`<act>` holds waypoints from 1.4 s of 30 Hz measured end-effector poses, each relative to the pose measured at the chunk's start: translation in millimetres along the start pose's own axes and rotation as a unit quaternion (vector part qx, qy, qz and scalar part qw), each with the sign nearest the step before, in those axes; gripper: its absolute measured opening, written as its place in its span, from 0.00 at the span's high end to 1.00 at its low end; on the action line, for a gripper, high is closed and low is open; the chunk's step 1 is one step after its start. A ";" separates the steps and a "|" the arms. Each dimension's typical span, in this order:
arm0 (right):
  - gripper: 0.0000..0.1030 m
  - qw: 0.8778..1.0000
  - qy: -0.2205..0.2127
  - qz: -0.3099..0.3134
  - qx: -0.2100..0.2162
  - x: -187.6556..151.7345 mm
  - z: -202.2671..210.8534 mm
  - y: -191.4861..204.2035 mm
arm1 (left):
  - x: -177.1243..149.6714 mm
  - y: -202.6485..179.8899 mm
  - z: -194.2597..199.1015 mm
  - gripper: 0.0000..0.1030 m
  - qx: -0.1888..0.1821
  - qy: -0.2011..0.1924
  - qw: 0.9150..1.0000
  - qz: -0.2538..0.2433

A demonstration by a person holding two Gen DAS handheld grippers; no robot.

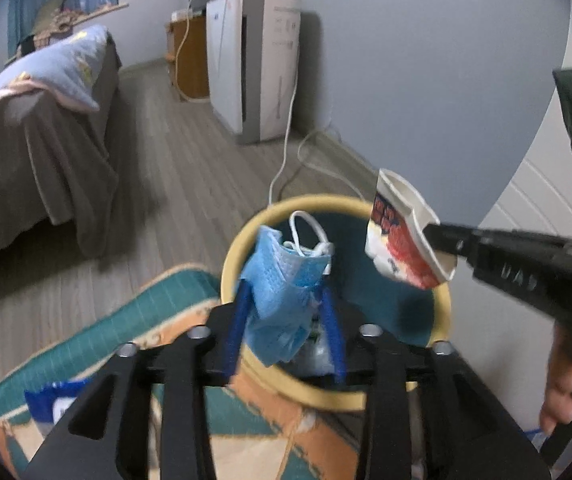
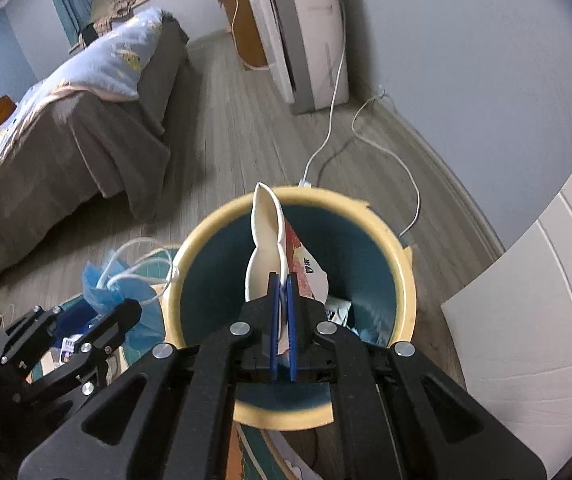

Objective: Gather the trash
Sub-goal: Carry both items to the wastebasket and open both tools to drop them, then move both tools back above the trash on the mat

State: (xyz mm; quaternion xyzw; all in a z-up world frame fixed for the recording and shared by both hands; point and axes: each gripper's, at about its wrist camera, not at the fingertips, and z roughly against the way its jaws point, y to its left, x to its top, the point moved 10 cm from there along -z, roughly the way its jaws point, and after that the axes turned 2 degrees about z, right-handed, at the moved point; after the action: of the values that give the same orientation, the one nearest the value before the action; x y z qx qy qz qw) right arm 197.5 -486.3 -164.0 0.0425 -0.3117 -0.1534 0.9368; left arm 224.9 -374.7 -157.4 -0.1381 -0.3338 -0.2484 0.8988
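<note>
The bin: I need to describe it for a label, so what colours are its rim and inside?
The bin has a pale yellow rim and dark teal inside, clearest in the right wrist view.

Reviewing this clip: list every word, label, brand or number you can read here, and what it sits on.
"UA": partial embossed letters on the right gripper, the rest blurred.
Crushed paper cup: dark print on red, unreadable.
White appliance: small side label lines, too blurred.
Blue packet on the rug: unreadable.

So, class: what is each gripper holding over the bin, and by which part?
The right gripper pinches the flattened paper cup by its rim edge. The blue face mask hangs between the left gripper's parted fingers; grip unclear.
</note>
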 end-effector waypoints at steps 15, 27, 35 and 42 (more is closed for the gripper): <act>0.09 0.999 0.004 0.044 -0.009 -2.4 3.9 22.7 | -29.7 50.0 28.7 0.08 0.045 0.000 0.998 0.036; 0.06 0.989 0.020 0.149 -0.005 -26.5 5.6 119.3 | -95.8 174.0 105.8 0.05 0.156 0.004 0.982 0.110; 0.06 0.969 0.024 0.244 0.037 -53.3 7.6 197.3 | -150.0 224.0 147.3 0.05 0.188 0.046 0.969 0.151; 0.06 0.958 0.046 0.273 0.069 -81.3 -3.4 234.9 | -171.2 244.3 169.0 0.05 0.178 0.038 0.962 0.204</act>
State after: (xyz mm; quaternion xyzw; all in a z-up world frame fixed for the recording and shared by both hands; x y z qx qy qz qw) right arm 199.2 -237.8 -172.0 0.0276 -0.2778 0.1321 0.9511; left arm 154.8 -39.2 -167.0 -0.0310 -0.3030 -0.0015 0.9525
